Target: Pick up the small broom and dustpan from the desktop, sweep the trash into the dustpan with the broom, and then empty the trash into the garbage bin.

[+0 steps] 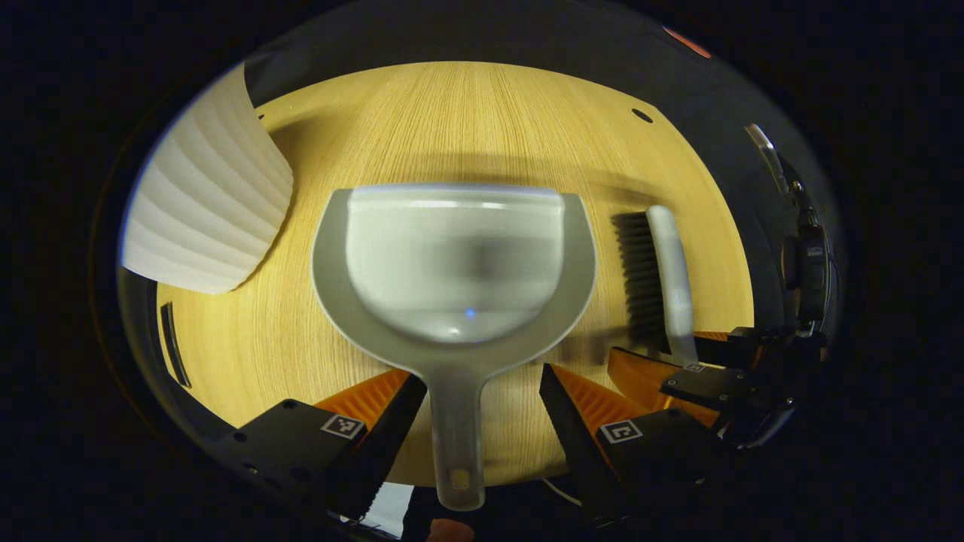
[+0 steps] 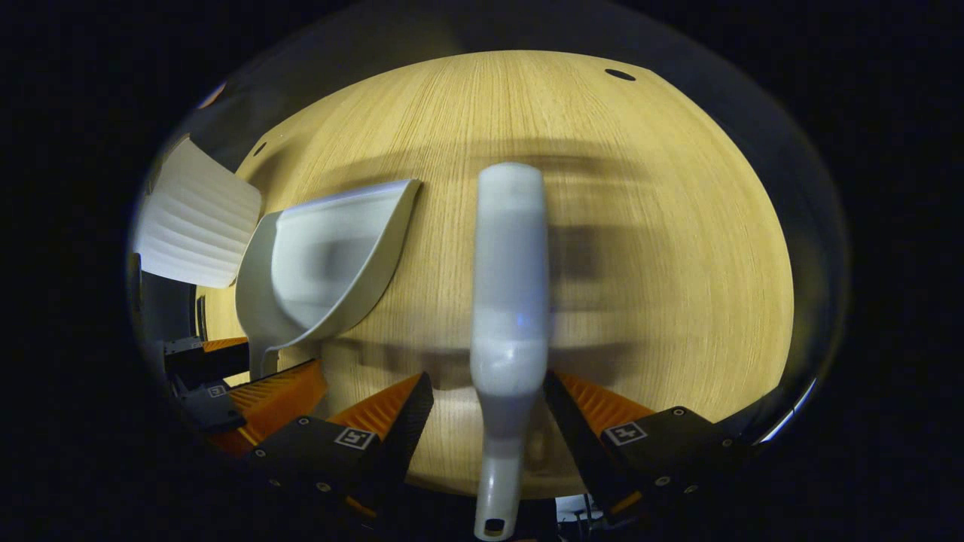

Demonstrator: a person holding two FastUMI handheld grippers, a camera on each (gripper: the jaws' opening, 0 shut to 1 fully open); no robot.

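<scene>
Your left gripper (image 1: 482,391) straddles the dustpan (image 1: 452,263) handle on the table (image 1: 467,113), jaws apart, bin (image 1: 203,203) at far left. Your right gripper (image 2: 488,395) likewise gapes around the broom (image 2: 508,301) handle, right of the dustpan.

Surface finishes
Pale wood-grain counter (image 1: 482,113), matt; grey plastic dustpan (image 1: 452,271), smooth, glossy; white ribbed garbage bin (image 1: 203,211), matt.

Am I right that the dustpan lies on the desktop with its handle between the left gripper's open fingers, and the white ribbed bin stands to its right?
Not quite. In the left gripper view the ribbed bin stands to the left of the dustpan. The rest holds: handle between the left gripper's open fingers, on the desktop.
</scene>
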